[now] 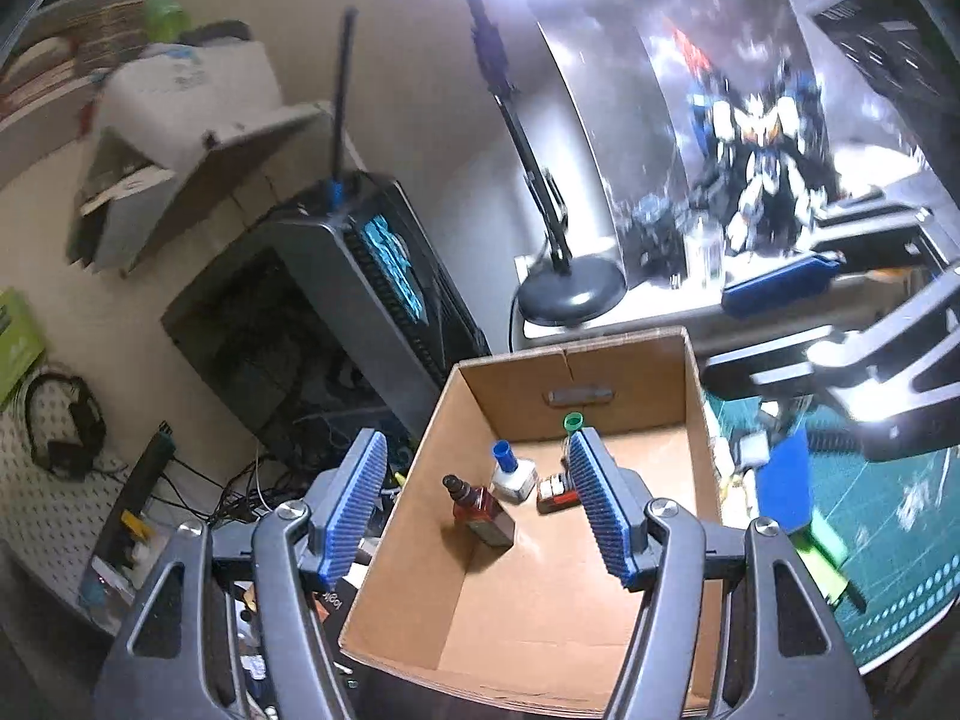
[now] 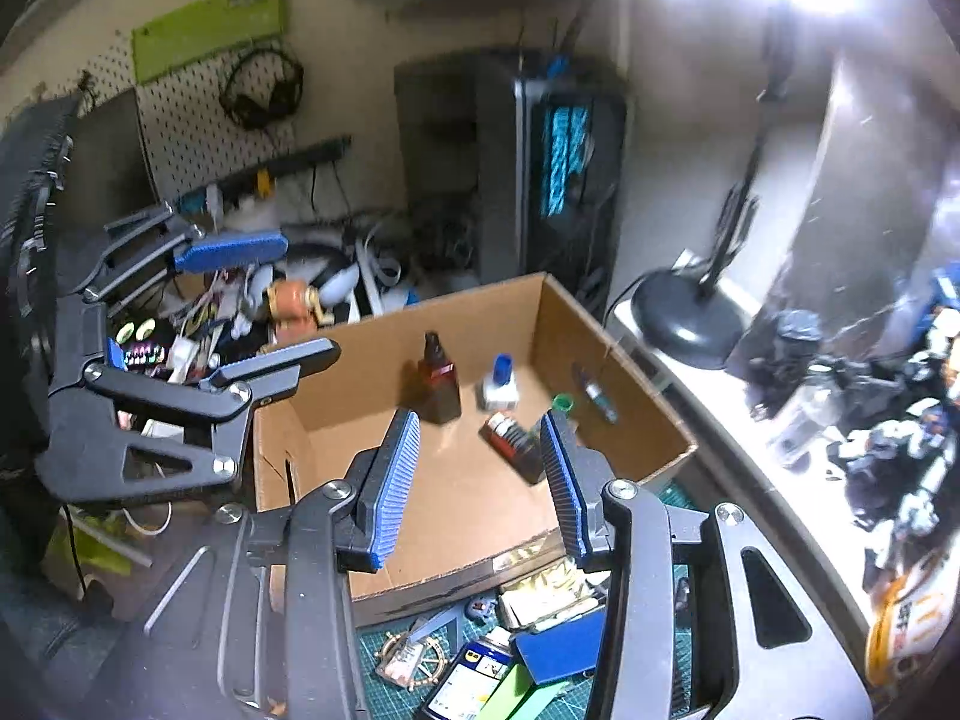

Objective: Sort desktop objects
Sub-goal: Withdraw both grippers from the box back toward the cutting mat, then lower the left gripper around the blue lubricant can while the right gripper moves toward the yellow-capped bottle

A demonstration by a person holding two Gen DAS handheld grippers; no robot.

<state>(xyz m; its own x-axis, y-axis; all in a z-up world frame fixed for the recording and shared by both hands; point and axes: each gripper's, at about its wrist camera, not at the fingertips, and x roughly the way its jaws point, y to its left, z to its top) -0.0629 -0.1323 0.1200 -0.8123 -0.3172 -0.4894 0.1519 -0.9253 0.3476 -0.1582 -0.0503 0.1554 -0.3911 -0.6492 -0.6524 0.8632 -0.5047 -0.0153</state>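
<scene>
Left claw (image 1: 474,504): released, empty, tilted down over box (image 1: 630,360), near-left edge.
Right claw (image 2: 480,483): released, empty, angled down above box near wall.
Box contents: brown bottle (image 2: 440,387), white bottle (image 2: 501,384), red-black item (image 2: 513,441), green-capped item (image 2: 563,403).
Blue card (image 2: 561,648): on table, near side.

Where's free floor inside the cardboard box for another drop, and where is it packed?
Free: the near half of the cardboard box floor, from the near wall to the brown bottle; also the near-left corner. Crowded: the far end, where the brown bottle, white blue-capped bottle, red-black item and green-capped bottle cluster. The mat in front is cluttered.
</scene>
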